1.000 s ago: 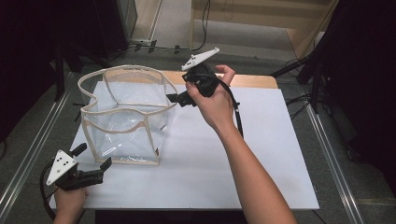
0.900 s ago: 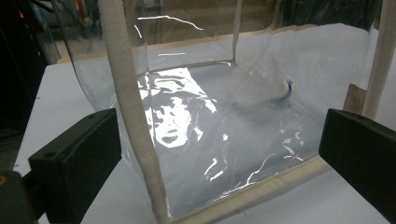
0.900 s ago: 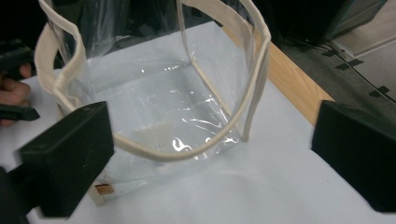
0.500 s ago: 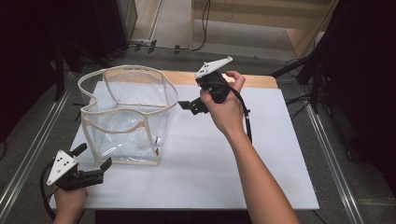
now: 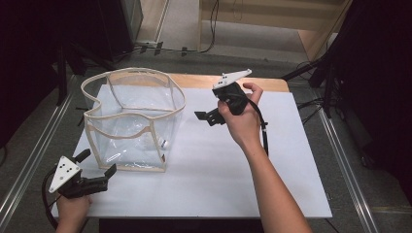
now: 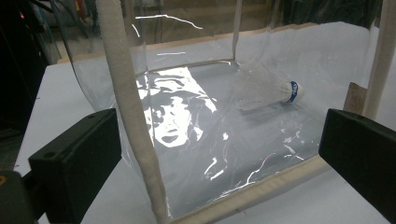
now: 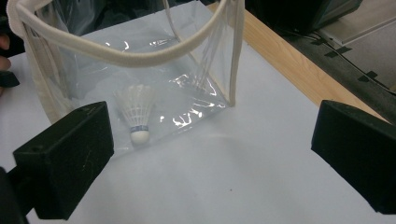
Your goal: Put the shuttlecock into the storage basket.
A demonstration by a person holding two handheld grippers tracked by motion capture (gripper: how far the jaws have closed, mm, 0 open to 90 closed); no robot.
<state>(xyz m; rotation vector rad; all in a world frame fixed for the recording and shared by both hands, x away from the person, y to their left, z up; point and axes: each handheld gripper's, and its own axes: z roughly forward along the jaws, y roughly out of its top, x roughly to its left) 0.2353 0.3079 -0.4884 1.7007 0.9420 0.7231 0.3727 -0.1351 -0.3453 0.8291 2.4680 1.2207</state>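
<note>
Clear plastic bag (image 5: 131, 119) (shuttlecock (image 7: 135, 112) inside) stands between both grippers — fingers spread, empty.

Clear bag (image 5: 133, 121) with cream trim; inside, a white shuttlecock (image 7: 136, 114) banded blue at its cork. White desk (image 5: 209, 165) with a wooden edge at 12 o'clock. Black fingers (image 6: 74, 163).

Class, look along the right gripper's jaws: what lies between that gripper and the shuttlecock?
In the right gripper view, bare white table, then the clear bag's wall; the shuttlecock lies inside.
</note>
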